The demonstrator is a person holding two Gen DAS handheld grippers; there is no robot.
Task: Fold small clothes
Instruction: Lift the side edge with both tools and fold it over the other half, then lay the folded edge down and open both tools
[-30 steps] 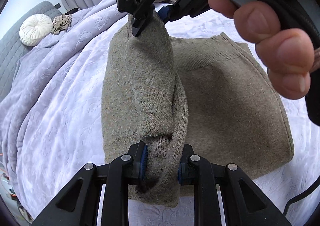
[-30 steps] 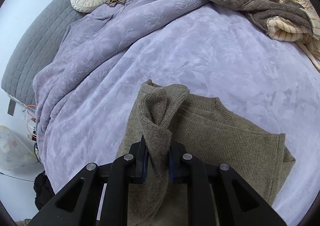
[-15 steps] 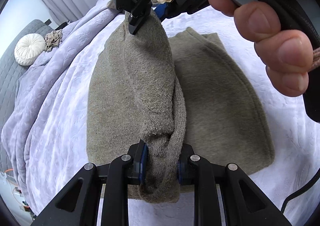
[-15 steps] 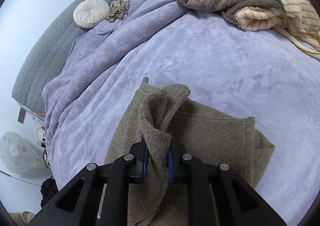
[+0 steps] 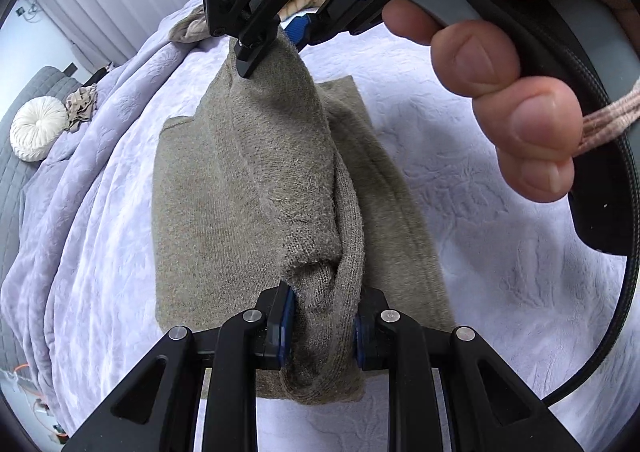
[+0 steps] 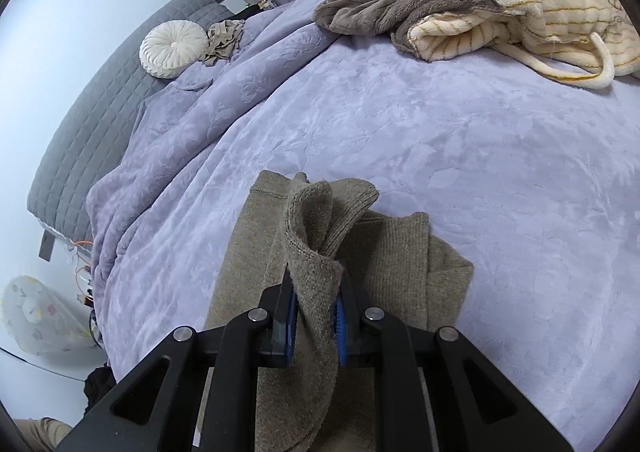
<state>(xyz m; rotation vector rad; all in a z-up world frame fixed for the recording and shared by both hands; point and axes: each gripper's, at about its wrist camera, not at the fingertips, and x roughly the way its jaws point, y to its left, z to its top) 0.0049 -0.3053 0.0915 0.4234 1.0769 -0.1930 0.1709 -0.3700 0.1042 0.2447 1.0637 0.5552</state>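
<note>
Sweater [image 5: 240, 188], olive knit, is spread on the lavender bedspread [image 5: 500, 272], w/ one side lifted off the bed and carried across the flat body. Far left in the left wrist view, a round cream cushion [image 5: 38, 128] is seen by the grey headboard, well apart from the work. Mid-frame, the left gripper [image 5: 322, 326] is clamped narrow on a bunched corner of knit; the fabric is pinched between the blue pads, nothing slack at the fingers [image 5: 285, 316]. Above it, the right gripper [image 5: 276, 40] is pinching the other corner of the same raised edge, so the fold is held taut betw. the two. Right of that, the person's hand [image 5: 508, 92] is wrapped round the handle.

In the right wrist view the right gripper is likewise closed narrow on a doubled-over flap of knit. A fleece pile [image 6: 480, 8] lies top right, not involved.

Step judged: a lengthwise fold, approx. midway. Next, both corners should be brought over together and laid level on the far edge, then released; uneven lowering could leave a skewed crease.
</note>
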